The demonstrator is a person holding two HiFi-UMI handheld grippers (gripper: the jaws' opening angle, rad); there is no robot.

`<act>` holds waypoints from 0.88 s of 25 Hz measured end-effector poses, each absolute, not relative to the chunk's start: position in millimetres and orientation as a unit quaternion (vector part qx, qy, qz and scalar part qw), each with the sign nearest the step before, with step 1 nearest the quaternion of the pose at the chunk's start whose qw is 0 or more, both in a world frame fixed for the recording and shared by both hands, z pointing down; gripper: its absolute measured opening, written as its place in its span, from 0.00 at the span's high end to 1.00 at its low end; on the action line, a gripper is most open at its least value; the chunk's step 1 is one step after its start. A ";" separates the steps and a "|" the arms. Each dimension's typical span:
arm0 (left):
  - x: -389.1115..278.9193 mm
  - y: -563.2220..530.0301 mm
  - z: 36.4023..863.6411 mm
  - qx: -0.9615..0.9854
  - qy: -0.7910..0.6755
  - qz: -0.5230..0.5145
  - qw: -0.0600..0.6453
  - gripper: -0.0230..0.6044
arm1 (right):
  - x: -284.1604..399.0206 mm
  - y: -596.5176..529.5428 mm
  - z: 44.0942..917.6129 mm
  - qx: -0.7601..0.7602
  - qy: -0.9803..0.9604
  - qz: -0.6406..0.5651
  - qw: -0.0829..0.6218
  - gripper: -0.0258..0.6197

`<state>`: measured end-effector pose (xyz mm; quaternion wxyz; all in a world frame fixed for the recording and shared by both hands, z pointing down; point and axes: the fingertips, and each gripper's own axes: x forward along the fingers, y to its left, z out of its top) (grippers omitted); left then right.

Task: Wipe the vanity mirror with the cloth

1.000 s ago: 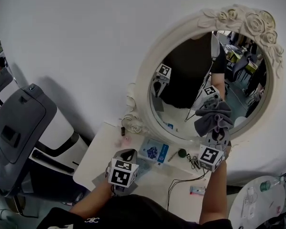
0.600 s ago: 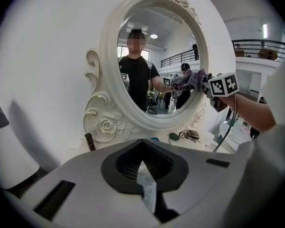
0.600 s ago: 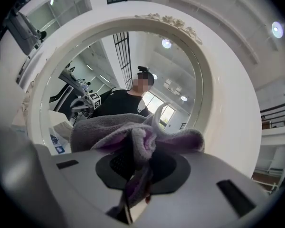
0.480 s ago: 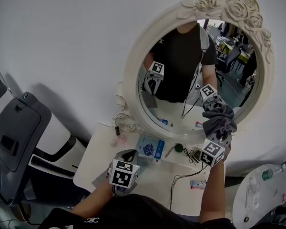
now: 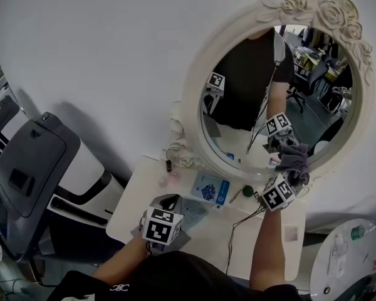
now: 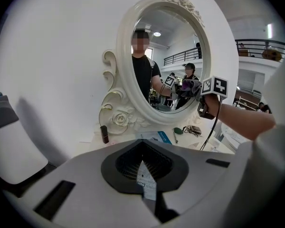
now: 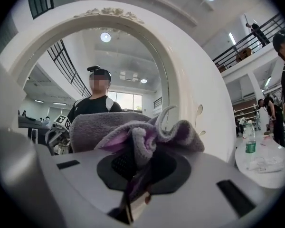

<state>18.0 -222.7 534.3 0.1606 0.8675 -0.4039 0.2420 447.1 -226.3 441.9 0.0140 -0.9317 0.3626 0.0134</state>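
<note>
Plain white wall [image 5: 113,42] is seen behind a white desk [image 5: 207,234], and on the desk's far edge stands an oval vanity mirror with an ornate cream frame carved with roses [image 5: 191,105]. A crumpled grey and purple cloth [image 5: 293,158] is held at the lower right of the glass, just beside the frame's lower rim. It is clamped in the right hand-held gripper [image 7: 135,175], whose jaws are closed on a fold while the rest bunches up beyond them. In the right gripper view the cloth is seen directly before the glass, with the cream frame arching above it.

The left hand-held gripper [image 5: 165,205] is held low over the near part of the desk, well apart from the mirror. Its jaws are seen together, with no object gripped between them.

On the desk, below the mirror, a flat blue and white packet [image 5: 210,188], a small dark green round object [image 5: 247,190] and thin black cables [image 5: 238,221] are laid. A small dark bottle [image 5: 168,165] is stood by the frame's lower left scroll. A person in a black shirt is reflected in the glass. A grey and white machine [image 5: 37,168] is seen at the left of the desk.
</note>
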 end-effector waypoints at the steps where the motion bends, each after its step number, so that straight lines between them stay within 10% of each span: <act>1: 13.1 -223.4 534.4 0.866 -0.406 0.243 0.161 0.97 | 445.2 -227.6 442.0 -0.934 0.357 0.009 0.013 0.90; 22: -31.6 -229.5 540.0 0.855 -0.425 0.241 0.172 0.97 | 274.1 -311.7 440.2 -0.875 0.483 0.003 -0.004 0.90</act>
